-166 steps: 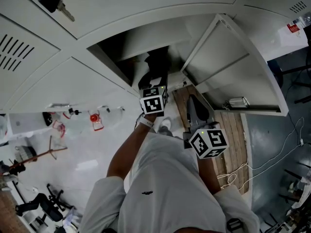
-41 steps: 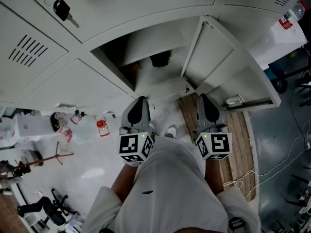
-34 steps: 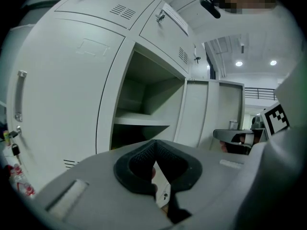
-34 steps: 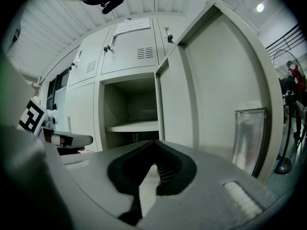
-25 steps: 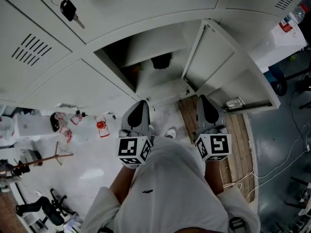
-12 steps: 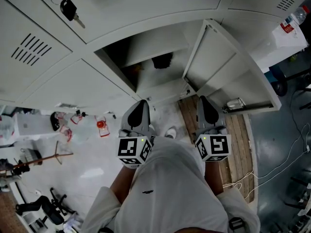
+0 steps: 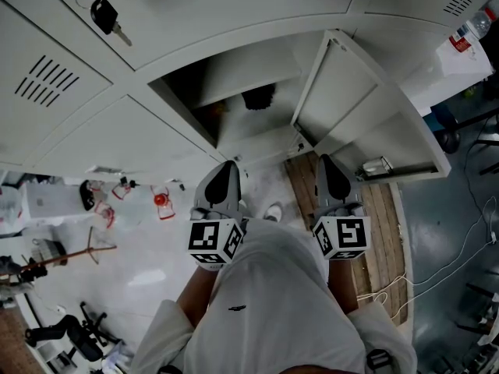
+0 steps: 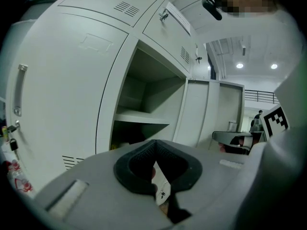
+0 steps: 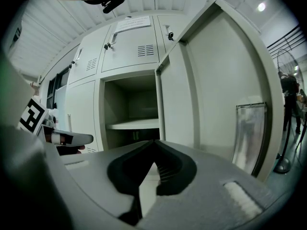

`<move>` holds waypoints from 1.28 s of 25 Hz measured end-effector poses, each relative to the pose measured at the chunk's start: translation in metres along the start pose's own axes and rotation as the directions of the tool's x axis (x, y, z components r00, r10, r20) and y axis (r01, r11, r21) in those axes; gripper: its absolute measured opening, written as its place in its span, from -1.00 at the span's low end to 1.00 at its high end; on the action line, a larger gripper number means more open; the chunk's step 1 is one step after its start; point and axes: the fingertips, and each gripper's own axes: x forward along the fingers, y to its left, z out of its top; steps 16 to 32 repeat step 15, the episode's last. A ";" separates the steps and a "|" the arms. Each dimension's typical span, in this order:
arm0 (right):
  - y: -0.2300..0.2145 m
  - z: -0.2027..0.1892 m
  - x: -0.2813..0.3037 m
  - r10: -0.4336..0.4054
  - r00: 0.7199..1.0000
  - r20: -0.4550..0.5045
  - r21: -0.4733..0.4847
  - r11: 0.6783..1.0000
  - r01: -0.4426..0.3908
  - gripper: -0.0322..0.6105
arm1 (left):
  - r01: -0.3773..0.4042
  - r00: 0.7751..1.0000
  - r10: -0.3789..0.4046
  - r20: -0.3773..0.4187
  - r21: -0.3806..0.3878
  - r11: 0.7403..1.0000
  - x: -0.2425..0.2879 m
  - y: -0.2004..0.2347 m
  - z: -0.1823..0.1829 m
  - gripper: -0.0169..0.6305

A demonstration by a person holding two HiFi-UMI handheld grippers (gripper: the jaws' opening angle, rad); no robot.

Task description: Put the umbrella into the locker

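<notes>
At upper centre of the head view the umbrella (image 7: 258,97) is now left in the locker (image 7: 234,67), while the left gripper (image 7: 226,168) and right gripper (image 7: 328,162) are drawn back, closed and empty, so placement is judged done.

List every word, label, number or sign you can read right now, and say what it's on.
No text is legible in any view.
Paper notice on the upper locker door: print too blurred to read.
Bottle with a red-and-white label, head view's top right: too small to read.
Marker cubes on the tongs: black-and-white square code patterns, no words or numbers.
</notes>
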 end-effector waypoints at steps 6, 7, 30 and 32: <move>0.000 -0.001 -0.001 0.000 1.000 -0.004 0.003 1.000 0.000 -0.92 | 0.007 1.000 -0.007 0.004 -0.002 1.000 0.002 -0.002 0.002 -0.89; 0.000 -0.001 -0.001 0.000 1.000 -0.005 0.003 1.000 0.000 -0.92 | 0.007 1.000 -0.007 0.004 -0.002 1.000 0.002 -0.002 0.002 -0.89; 0.001 0.000 0.002 0.005 1.000 -0.004 0.000 1.000 -0.005 -0.92 | 0.010 1.000 -0.010 0.006 -0.018 1.000 0.003 0.000 0.003 -0.89; 0.001 0.000 0.002 0.005 1.000 -0.004 0.000 1.000 -0.005 -0.92 | 0.010 1.000 -0.010 0.006 -0.018 1.000 0.003 0.000 0.003 -0.89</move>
